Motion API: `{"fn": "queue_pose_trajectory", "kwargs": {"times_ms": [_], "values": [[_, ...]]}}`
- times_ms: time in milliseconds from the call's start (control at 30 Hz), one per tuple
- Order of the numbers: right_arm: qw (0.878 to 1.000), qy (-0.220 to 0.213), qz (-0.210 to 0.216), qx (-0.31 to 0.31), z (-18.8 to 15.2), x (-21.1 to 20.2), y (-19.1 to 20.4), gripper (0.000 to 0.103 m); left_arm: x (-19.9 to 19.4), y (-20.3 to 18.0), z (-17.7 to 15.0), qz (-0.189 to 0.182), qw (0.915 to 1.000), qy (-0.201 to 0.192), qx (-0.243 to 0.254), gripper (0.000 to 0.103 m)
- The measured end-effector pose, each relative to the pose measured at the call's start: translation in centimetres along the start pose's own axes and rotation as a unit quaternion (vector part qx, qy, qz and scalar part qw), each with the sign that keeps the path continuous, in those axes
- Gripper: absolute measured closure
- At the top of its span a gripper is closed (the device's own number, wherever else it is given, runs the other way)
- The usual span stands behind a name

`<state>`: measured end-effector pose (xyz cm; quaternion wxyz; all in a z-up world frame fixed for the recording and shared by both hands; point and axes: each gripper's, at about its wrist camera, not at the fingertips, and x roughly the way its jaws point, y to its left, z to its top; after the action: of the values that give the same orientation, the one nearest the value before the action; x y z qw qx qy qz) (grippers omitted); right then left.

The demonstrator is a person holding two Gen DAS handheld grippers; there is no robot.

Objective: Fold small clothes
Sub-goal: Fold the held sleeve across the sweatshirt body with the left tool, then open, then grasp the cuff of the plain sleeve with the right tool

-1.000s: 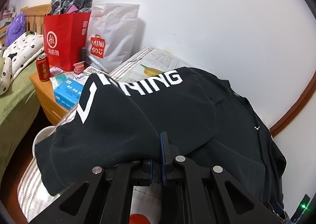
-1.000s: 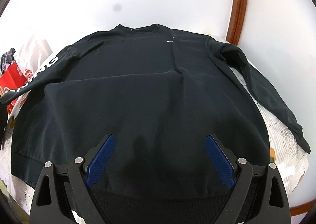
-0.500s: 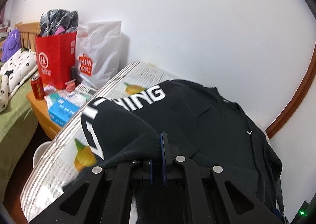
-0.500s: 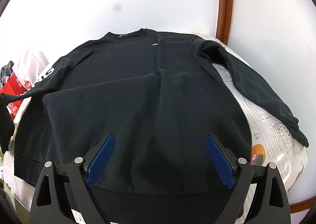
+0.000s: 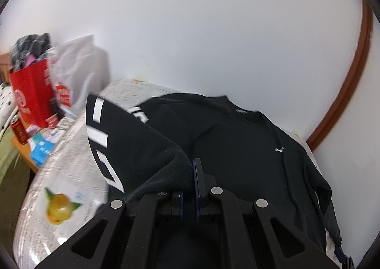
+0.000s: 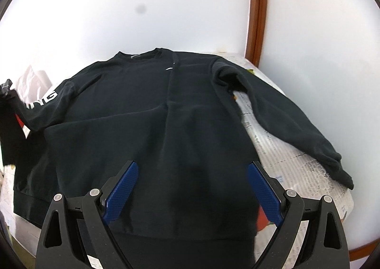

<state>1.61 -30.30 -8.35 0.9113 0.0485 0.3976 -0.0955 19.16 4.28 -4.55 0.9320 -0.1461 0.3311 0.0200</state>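
A black long-sleeved sweatshirt (image 6: 166, 126) lies face up on a table covered with a printed cloth (image 6: 296, 162). My left gripper (image 5: 190, 169) is shut on the cuff of the left sleeve (image 5: 133, 145), which has white letters, and holds it lifted over the sweatshirt's body (image 5: 225, 138). That sleeve also shows raised at the left of the right wrist view (image 6: 47, 102). My right gripper (image 6: 192, 186) is open and empty above the hem. The right sleeve (image 6: 285, 121) lies flat, stretched out to the right.
A white wall stands behind the table, with a brown wooden trim (image 6: 256, 7) at the right. Left of the table, a wooden side table (image 5: 28, 157) holds a red bag (image 5: 30, 95), a white bag (image 5: 76, 72), a can (image 5: 19, 133) and a blue box (image 5: 42, 150).
My left gripper has lifted the lettered sleeve and carried it right, over the sweatshirt's body. My right gripper has stayed open above the hem, shifting slightly.
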Motion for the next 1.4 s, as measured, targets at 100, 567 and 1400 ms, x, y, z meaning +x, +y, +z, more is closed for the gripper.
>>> {"fn": "queue_pose_trajectory", "kwargs": {"times_ms": [100,567,1400], "values": [[1.000,-0.005,-0.024,-0.020,-0.3,0.1,-0.6,0.011,1.6,-3.4,0.2,-0.007,0.9992,0.011,0.037,0.096],[0.999,0.012,-0.044,-0.005,-1.2,2.1,-4.7,0.011,9.2,-12.8,-3.4,0.003,0.9871,0.101,0.125,0.090],[0.996,-0.004,0.030,-0.083,2.8,0.9,8.1,0.024,-0.4,4.1,-5.2,0.053,0.9916,0.081,0.085,0.034]]}}
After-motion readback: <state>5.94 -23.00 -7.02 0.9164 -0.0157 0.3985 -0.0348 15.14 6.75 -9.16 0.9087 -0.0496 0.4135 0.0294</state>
